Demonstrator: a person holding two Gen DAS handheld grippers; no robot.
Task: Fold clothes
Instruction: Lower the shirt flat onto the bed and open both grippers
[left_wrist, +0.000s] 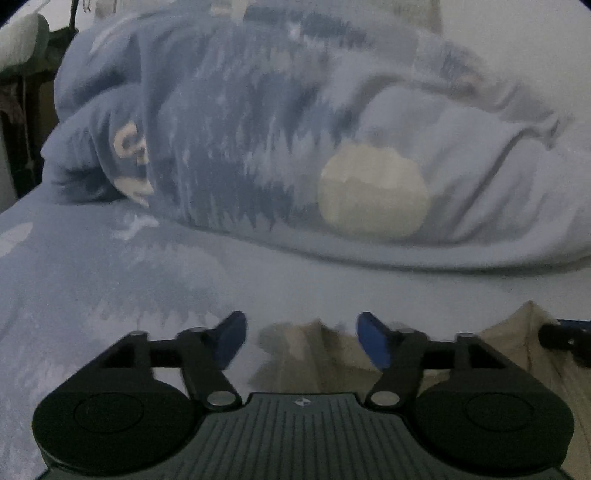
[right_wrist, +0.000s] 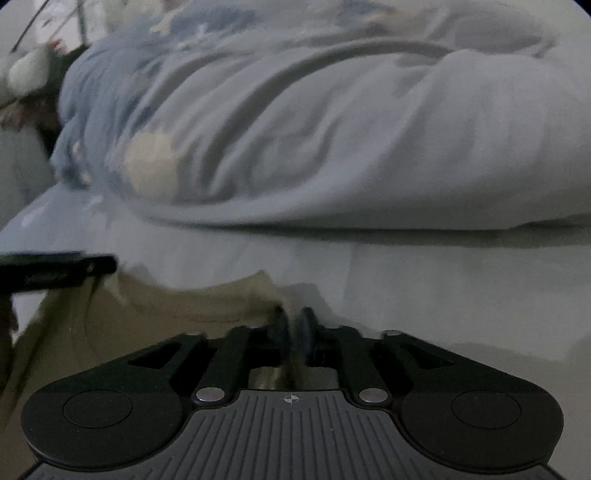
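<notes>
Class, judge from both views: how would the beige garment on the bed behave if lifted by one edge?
The beige garment would probably flop and drape: it lies in soft peaks and wrinkles. Likely light, since thin folds stand up. Probably not slippery; it looks matte.

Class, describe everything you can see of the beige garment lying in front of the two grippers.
The beige garment is a soft, dull tan cloth lying low and rumpled on the pale bed sheet, its near edge rising in small peaks. In the right wrist view the right gripper has its pads nearly together with a fold of the cloth between them. In the left wrist view the left gripper stands open over it, gripping nothing. What kind of garment it is cannot be told.
</notes>
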